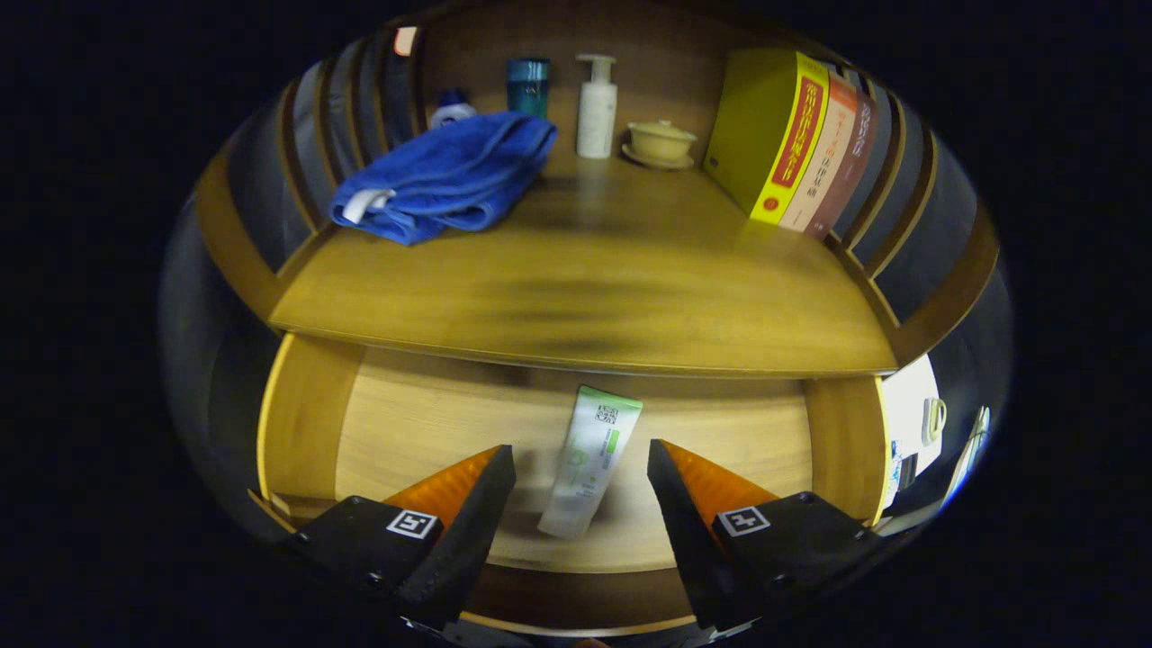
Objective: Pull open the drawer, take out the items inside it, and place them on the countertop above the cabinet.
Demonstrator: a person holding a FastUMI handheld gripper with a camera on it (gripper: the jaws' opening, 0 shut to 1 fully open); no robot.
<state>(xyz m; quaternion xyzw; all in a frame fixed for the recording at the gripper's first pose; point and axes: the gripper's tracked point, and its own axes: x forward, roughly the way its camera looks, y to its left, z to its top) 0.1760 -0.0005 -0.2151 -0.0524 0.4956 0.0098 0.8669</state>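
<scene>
Inside the open drawer (414,423) lies one white-and-green tube (587,463), between the spread fingers of the released tool (580,472). Above, the counter (594,297) carries a blue towel (445,175), bottles, and books (796,135).

The gripper (580,468) fingers spread wide around the tube (589,461) in the open drawer (414,423).
</scene>
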